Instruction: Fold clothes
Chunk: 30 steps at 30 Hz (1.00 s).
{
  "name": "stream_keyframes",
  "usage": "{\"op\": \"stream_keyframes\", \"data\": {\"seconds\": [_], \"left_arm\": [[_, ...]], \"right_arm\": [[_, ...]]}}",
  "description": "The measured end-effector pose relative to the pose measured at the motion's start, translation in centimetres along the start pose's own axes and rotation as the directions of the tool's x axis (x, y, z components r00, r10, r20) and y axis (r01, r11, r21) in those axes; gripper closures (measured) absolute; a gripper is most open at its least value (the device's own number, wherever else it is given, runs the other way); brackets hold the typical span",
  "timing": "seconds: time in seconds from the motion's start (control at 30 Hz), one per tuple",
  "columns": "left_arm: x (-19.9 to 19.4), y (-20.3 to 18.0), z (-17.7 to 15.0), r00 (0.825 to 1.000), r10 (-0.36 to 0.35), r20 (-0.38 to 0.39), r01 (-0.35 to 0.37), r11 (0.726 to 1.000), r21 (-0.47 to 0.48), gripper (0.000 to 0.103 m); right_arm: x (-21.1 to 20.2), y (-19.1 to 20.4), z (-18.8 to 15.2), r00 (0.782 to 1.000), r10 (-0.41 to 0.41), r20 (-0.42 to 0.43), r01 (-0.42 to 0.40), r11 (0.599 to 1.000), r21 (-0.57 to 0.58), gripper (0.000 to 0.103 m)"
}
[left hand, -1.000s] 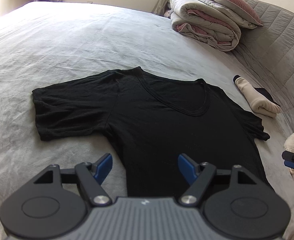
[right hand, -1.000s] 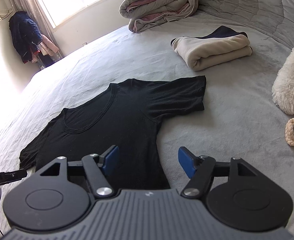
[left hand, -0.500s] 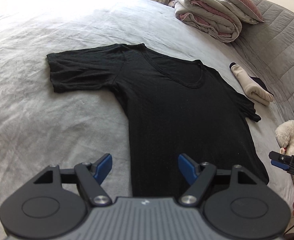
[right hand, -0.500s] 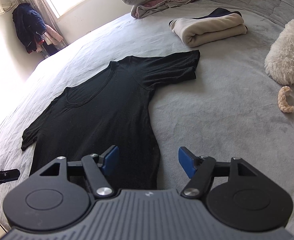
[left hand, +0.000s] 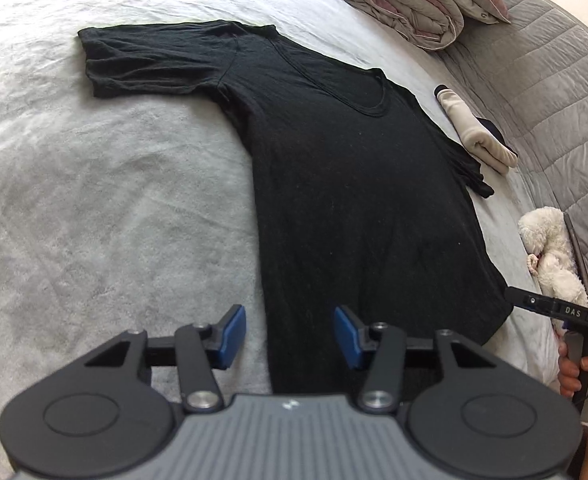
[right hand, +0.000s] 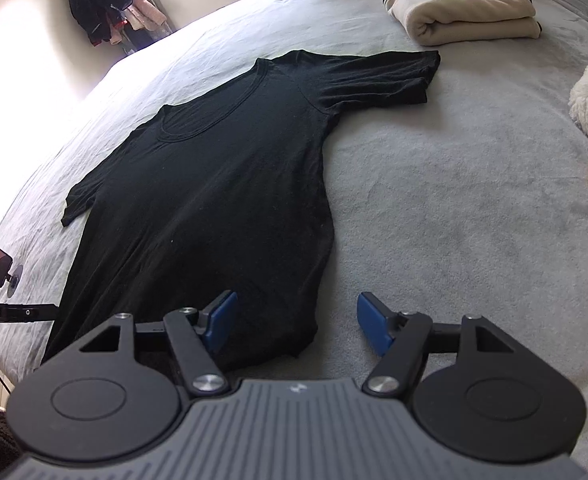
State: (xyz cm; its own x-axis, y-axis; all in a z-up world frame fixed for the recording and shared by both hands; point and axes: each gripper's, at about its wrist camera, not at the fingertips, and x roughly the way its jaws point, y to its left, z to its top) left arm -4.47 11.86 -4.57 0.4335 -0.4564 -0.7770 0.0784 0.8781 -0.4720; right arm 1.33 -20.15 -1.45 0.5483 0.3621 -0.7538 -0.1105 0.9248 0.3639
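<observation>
The black T-shirt (left hand: 358, 184) lies spread flat, face up, on the grey bed (left hand: 94, 220). Both sleeves are out to the sides and no fold shows in the body. Its long axis runs away from the person: hem at the near edge of the bed, collar at the far end.

Left tongs (left hand: 290, 336): released, jaws apart, holding nothing. They hover over the hem end, straddling the shirt's left side edge; one blue pad sits over bare bed, the other over black cloth.

Right tongs (right hand: 296, 326): released, jaws apart, holding nothing. They hover at the right hem corner (right hand: 294, 350), which lies between the two pads, with the outer pad over bare bed.

Governing relation: each tool is at its own hem corner, and the shirt extends straight ahead of both. Neither hand is clearly nearer; the layout is symmetric. Judged from this alignment, the likely move is a grasp at the two hem corners, or along the two side edges, with the fold carried along the long axis toward the collar.

A folded cream garment (right hand: 462, 16) rests on the bed beyond the right sleeve, well apart from the shirt. A white plush toy (left hand: 554, 252) lies near the right edge.
</observation>
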Motion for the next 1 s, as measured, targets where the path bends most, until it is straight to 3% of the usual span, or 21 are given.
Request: {"op": "stream_keyframes", "data": {"seconds": [0.13, 0.17, 0.23, 0.3, 0.47, 0.6, 0.8, 1.0], "left_arm": [[0.5, -0.3, -0.3, 0.997, -0.068, -0.041, 0.068, 0.998, 0.007, 0.065], [0.6, -0.4, -0.3, 0.995, -0.084, -0.051, 0.085, 0.996, 0.008, 0.067], [0.9, -0.8, -0.4, 0.993, -0.096, -0.063, 0.098, 0.995, 0.015, 0.088], [1.1, -1.1, -0.3, 0.993, -0.101, -0.061, 0.103, 0.994, 0.024, 0.096], [0.3, -1.1, 0.7, 0.993, -0.119, 0.004, 0.119, 0.993, 0.011, 0.098], [-0.3, -0.5, 2.1, 0.987, -0.128, 0.099, 0.131, 0.991, -0.020, 0.098], [0.5, 0.7, 4.7, 0.971, -0.083, 0.222, 0.108, 0.988, -0.106, 0.098], [1.4, 1.5, 6.7, 0.956, -0.039, 0.290, 0.092, 0.981, -0.173, 0.098]], "right_arm": [[0.5, 0.9, -0.2, 0.998, 0.042, -0.049, -0.044, 0.998, -0.041, 0.044], [0.7, 1.1, -0.2, 0.997, 0.053, -0.060, -0.056, 0.997, -0.044, 0.052], [0.9, 1.4, -0.1, 0.996, 0.061, -0.072, -0.065, 0.997, -0.050, 0.067], [1.0, 1.5, 0.2, 0.996, 0.066, -0.066, -0.069, 0.997, -0.040, 0.082], [0.4, 1.7, 1.6, 0.995, 0.101, 0.024, -0.101, 0.995, 0.005, 0.093], [0.4, 2.1, 3.3, 0.989, 0.100, 0.106, -0.104, 0.994, 0.036, 0.096], [1.8, 3.1, 5.9, 0.976, 0.057, 0.209, -0.068, 0.996, 0.049, 0.096], [3.8, 4.1, 7.4, 0.972, 0.046, 0.230, -0.052, 0.998, 0.018, 0.093]]}}
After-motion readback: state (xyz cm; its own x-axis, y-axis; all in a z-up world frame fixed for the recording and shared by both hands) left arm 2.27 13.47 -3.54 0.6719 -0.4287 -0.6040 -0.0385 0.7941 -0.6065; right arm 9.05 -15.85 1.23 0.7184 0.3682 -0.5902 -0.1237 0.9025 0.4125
